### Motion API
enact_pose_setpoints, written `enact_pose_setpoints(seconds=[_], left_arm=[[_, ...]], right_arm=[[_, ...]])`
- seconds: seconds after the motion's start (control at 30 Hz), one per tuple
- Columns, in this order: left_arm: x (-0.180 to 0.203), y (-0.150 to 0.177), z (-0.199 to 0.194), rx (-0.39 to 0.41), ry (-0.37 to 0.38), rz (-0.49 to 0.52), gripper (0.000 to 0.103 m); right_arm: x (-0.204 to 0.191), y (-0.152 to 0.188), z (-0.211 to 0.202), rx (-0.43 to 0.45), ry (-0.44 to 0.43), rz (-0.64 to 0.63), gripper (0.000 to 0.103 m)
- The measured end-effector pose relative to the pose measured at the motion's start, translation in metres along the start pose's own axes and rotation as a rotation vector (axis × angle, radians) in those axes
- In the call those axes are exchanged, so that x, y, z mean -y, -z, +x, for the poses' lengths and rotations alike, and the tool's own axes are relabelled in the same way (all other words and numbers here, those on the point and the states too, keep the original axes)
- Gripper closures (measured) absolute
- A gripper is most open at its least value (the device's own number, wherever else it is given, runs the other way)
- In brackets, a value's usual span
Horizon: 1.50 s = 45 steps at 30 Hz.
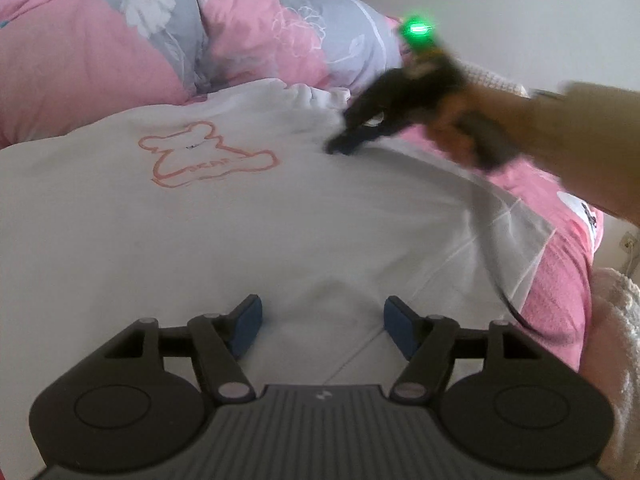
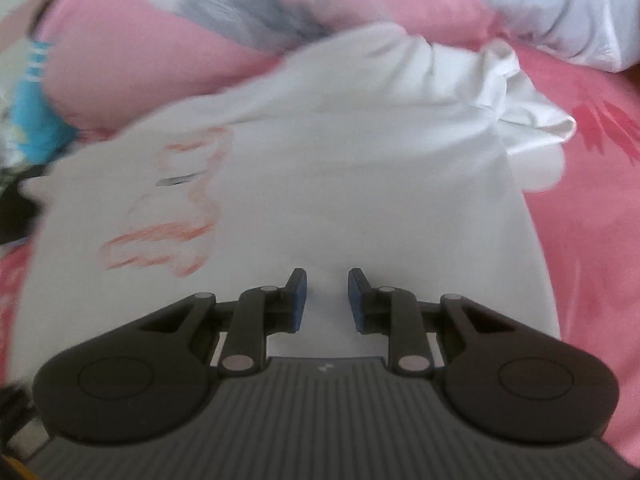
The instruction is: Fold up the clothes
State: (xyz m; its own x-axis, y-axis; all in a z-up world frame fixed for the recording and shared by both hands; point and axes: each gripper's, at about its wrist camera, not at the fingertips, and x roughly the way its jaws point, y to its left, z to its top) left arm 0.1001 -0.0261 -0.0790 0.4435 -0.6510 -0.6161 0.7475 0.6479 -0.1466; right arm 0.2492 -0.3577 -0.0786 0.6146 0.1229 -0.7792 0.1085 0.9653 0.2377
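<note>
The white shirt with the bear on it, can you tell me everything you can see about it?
The white shirt looks like soft, thin cloth. It lies spread out, print up, on a pink bed cover, with a few creases. A bear outline in pink-orange is drawn on it, with small lettering too blurred to read. Its far edge is bunched up against a pink and grey quilt. The left gripper is over the near part, jaws open and empty. The right gripper is over it too; whether either touches it is unclear.

Shirt lies on bed, quilt behind.
</note>
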Motion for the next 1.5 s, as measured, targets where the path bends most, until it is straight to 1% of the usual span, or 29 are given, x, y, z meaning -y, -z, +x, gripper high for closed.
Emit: enact_pose_setpoints(seconds=[0.07, 0.13, 0.17, 0.27, 0.3, 0.33, 0.37, 0.47, 0.53, 0.6, 0.67, 0.7, 0.73, 0.77, 0.8, 0.83, 0.87, 0.93, 1.0, 1.07, 1.1, 1.17, 1.2, 1.27, 1.3, 1.4, 1.47, 1.5], left_arm=[[0.002, 0.002, 0.001, 0.005, -0.003, 0.015, 0.031], [0.003, 0.003, 0.002, 0.01, -0.007, 0.027, 0.031], [0.004, 0.004, 0.001, 0.011, -0.007, 0.027, 0.031], [0.003, 0.005, 0.001, 0.013, -0.009, 0.022, 0.031], [0.003, 0.005, 0.001, 0.015, -0.013, 0.023, 0.03], [0.004, 0.005, 0.001, 0.016, -0.016, 0.025, 0.03], [0.004, 0.005, 0.0, 0.019, -0.019, 0.025, 0.03], [0.004, 0.007, -0.001, 0.027, -0.022, 0.018, 0.03], [0.004, 0.007, -0.002, 0.034, -0.022, 0.013, 0.03], [0.004, 0.008, -0.002, 0.041, -0.024, 0.01, 0.03], [0.003, 0.008, -0.002, 0.049, -0.03, 0.01, 0.03], [0.003, 0.009, -0.003, 0.052, -0.031, 0.009, 0.03], [0.003, 0.009, -0.003, 0.056, -0.032, 0.008, 0.03], [0.003, 0.01, -0.003, 0.059, -0.034, 0.007, 0.03], [0.003, 0.01, -0.004, 0.063, -0.035, 0.006, 0.03], [0.003, 0.011, -0.004, 0.064, -0.036, 0.006, 0.03], [0.003, 0.011, -0.004, 0.065, -0.037, 0.007, 0.03], [0.003, 0.011, -0.003, 0.065, -0.037, 0.008, 0.03], [0.003, 0.011, -0.003, 0.066, -0.039, 0.006, 0.03], [0.004, 0.012, -0.004, 0.065, -0.042, 0.006, 0.029], [0.004, 0.012, -0.005, 0.063, -0.042, 0.006, 0.029], [0.004, 0.012, -0.006, 0.059, -0.043, 0.007, 0.028], [0.004, 0.011, -0.007, 0.056, -0.045, 0.009, 0.027], [0.005, 0.011, -0.008, 0.05, -0.052, 0.016, 0.026], [0.006, 0.011, -0.009, 0.046, -0.056, 0.021, 0.024], [0.01, 0.012, -0.01, 0.042, -0.067, 0.035, 0.023], [0.01, 0.013, -0.01, 0.043, -0.071, 0.036, 0.022], [0.011, 0.014, -0.011, 0.044, -0.072, 0.035, 0.022]], right_arm=[[0.016, -0.027, 0.022, 0.04, 0.0, 0.046, 0.084], [0.032, -0.048, 0.035, 0.066, 0.022, 0.116, 0.085], [0.04, -0.056, 0.039, 0.074, 0.019, 0.16, 0.086], [0.059, -0.059, 0.034, 0.093, -0.035, 0.304, 0.086], [0.062, -0.054, 0.025, 0.11, -0.028, 0.334, 0.082], [0.063, -0.047, 0.012, 0.124, -0.008, 0.346, 0.077], [0.064, -0.038, -0.001, 0.133, -0.013, 0.348, 0.077], [0.065, 0.004, -0.048, 0.13, -0.136, 0.353, 0.076], [0.068, 0.038, -0.072, 0.085, -0.22, 0.366, 0.074], [0.075, 0.072, -0.085, 0.04, -0.238, 0.375, 0.074], [0.091, 0.102, -0.093, 0.03, -0.194, 0.395, 0.077], [0.104, 0.113, -0.098, 0.05, -0.182, 0.43, 0.087], [0.117, 0.123, -0.104, 0.075, -0.174, 0.472, 0.088], [0.128, 0.129, -0.112, 0.097, -0.141, 0.518, 0.09], [0.137, 0.133, -0.121, 0.122, -0.127, 0.561, 0.09], [0.139, 0.134, -0.13, 0.142, -0.115, 0.576, 0.088], [0.136, 0.132, -0.137, 0.157, -0.085, 0.563, 0.086], [0.118, 0.126, -0.146, 0.182, -0.063, 0.474, 0.085], [0.092, 0.12, -0.145, 0.178, -0.089, 0.364, 0.085], [0.064, 0.12, -0.138, 0.141, -0.074, 0.212, 0.085], [0.049, 0.125, -0.132, 0.103, -0.039, 0.117, 0.087], [0.034, 0.137, -0.121, 0.046, 0.049, -0.023, 0.088], [0.035, 0.146, -0.122, 0.057, 0.065, -0.07, 0.088], [0.047, 0.157, -0.133, 0.079, 0.077, -0.043, 0.088], [0.053, 0.16, -0.138, 0.076, 0.109, -0.014, 0.089], [0.058, 0.167, -0.152, 0.07, 0.156, 0.008, 0.09], [0.051, 0.172, -0.161, 0.08, 0.188, 0.013, 0.09], [0.045, 0.174, -0.166, 0.097, 0.194, 0.014, 0.088]])
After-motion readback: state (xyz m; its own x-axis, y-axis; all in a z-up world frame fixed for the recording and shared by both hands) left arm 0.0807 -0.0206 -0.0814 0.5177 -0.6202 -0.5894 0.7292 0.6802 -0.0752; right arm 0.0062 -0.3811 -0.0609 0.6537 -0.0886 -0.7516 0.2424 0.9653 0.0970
